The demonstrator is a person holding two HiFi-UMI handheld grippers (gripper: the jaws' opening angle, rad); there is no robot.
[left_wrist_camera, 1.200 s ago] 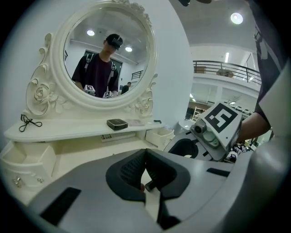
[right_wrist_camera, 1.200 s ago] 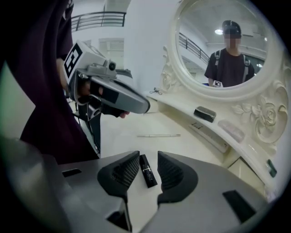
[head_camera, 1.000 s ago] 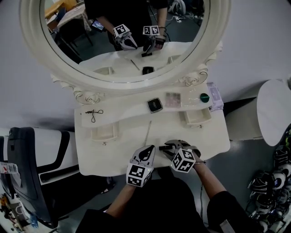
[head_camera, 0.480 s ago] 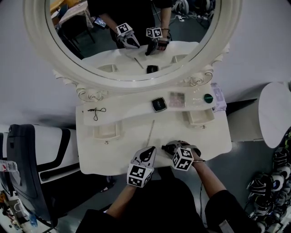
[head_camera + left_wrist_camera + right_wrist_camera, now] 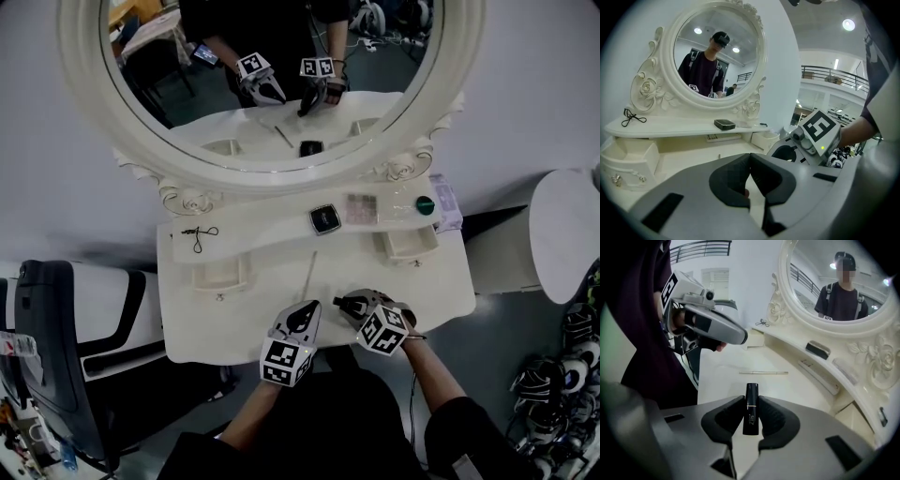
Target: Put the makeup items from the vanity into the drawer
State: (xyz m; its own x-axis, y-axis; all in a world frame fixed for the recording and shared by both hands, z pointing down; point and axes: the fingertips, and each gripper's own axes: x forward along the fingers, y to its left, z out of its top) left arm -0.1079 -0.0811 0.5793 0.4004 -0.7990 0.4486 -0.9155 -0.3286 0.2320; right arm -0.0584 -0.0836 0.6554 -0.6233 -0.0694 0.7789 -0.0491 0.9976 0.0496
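Observation:
A black lipstick (image 5: pixel 750 409) stands between the pads of my right gripper (image 5: pixel 751 403), whose jaws are closing and touch it on both sides. In the head view this gripper (image 5: pixel 343 303) is low over the vanity top (image 5: pixel 244 319) near its front edge. My left gripper (image 5: pixel 302 310) hovers just to its left, shut with nothing between its fingers (image 5: pixel 750 161). A thin silver pencil (image 5: pixel 308 272) lies on the top ahead of both. On the shelf sit a black compact (image 5: pixel 324 219), a clear palette (image 5: pixel 360 208) and a green-capped pot (image 5: pixel 424 204).
Small open drawers stand under the shelf at the right (image 5: pixel 411 244) and left (image 5: pixel 217 275). A black cord (image 5: pixel 195 234) lies on the shelf's left end. The oval mirror (image 5: pixel 272 84) rises behind. A dark chair (image 5: pixel 56 356) is at the left, a white round table (image 5: pixel 567 230) at the right.
The right gripper's jaws have narrowed around the lipstick and the gripper has shifted slightly. The left gripper has hardly moved.

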